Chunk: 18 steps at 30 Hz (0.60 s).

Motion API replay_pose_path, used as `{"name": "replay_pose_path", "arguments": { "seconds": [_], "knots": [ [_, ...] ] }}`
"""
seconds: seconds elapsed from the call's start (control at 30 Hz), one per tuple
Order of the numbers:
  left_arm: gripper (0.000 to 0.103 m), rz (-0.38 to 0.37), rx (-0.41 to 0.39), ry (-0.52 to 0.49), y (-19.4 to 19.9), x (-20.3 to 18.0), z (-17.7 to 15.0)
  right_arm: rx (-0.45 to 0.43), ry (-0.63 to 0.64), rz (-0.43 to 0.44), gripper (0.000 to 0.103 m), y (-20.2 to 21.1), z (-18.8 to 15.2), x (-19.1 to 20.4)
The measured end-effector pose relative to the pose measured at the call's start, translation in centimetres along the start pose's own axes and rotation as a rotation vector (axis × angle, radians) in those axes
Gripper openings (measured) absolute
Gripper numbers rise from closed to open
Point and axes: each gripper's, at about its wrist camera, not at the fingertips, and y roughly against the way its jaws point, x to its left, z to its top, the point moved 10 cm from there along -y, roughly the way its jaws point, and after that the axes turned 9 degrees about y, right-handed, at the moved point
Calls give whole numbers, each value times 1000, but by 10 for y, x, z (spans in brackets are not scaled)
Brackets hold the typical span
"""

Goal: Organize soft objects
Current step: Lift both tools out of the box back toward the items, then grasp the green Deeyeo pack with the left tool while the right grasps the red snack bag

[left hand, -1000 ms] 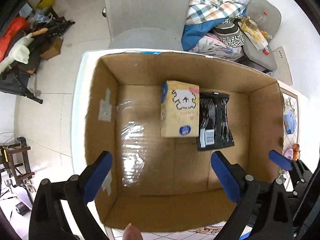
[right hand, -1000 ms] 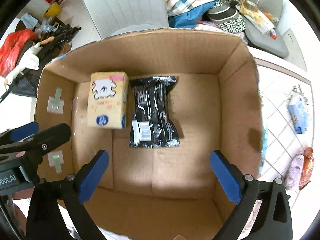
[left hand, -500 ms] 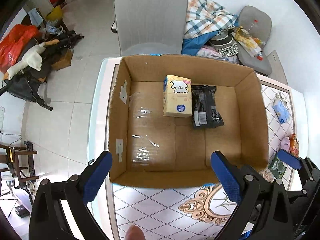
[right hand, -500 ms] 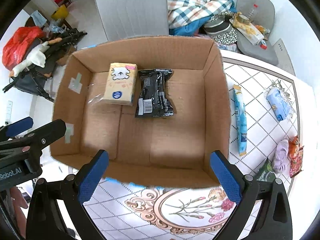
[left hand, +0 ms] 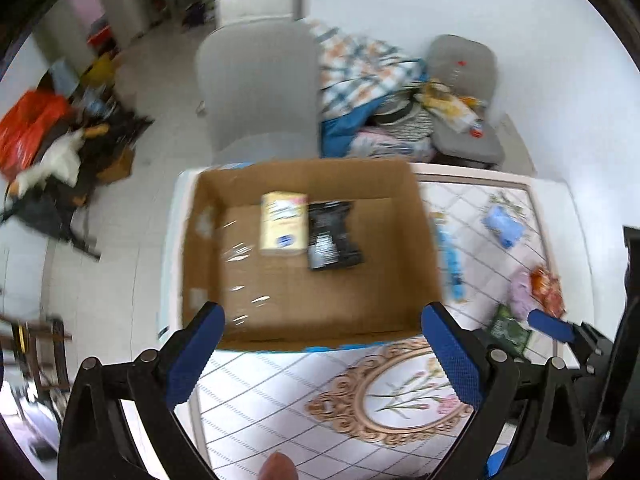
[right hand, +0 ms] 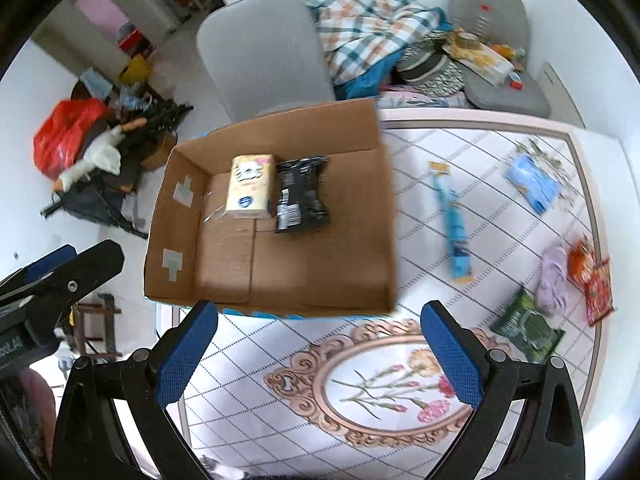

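An open cardboard box stands on the table's left part. Inside lie a yellow tissue pack and a black packet side by side. On the patterned tablecloth to the right lie a long blue packet, a light blue pack, a lilac soft item, a red-orange snack bag and a dark green packet. My left gripper and right gripper both hang open and hold nothing, above the near side of the table.
A grey chair stands behind the box. Piled clothes and a grey cushion lie beyond the table. Clutter with a red bag sits on the floor at the left. The tablecloth spreads in front of the box.
Both grippers have pulled back and up from inside the box, so the whole box and the items on the table's right side have come into view. Both stayed open.
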Motion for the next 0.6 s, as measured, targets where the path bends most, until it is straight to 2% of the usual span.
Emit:
{"name": "replay_pose_path", "arguments": {
  "seconds": [0.13, 0.2, 0.33, 0.43, 0.57, 0.6],
  "knots": [
    [101, -52, 60, -71, -16, -79, -19, 2, -102, -48, 103, 25, -18, -79],
    [101, -100, 153, -63, -38, -116, -39, 12, -172, -100, 103, 35, -35, -133],
    [101, -218, 413, 16, -101, -193, -95, 50, -325, -174, 103, 41, -79, -231],
    [101, -243, 550, 37, -143, -241, -133, 75, -422, -197, 103, 38, -114, -290],
    [87, -225, 691, 74, -192, -286, -173, 97, -476, -237, 103, 32, -142, -358],
    [87, -220, 729, 99, -203, -296, -182, 104, -477, -246, 103, 30, -146, -377]
  ]
}}
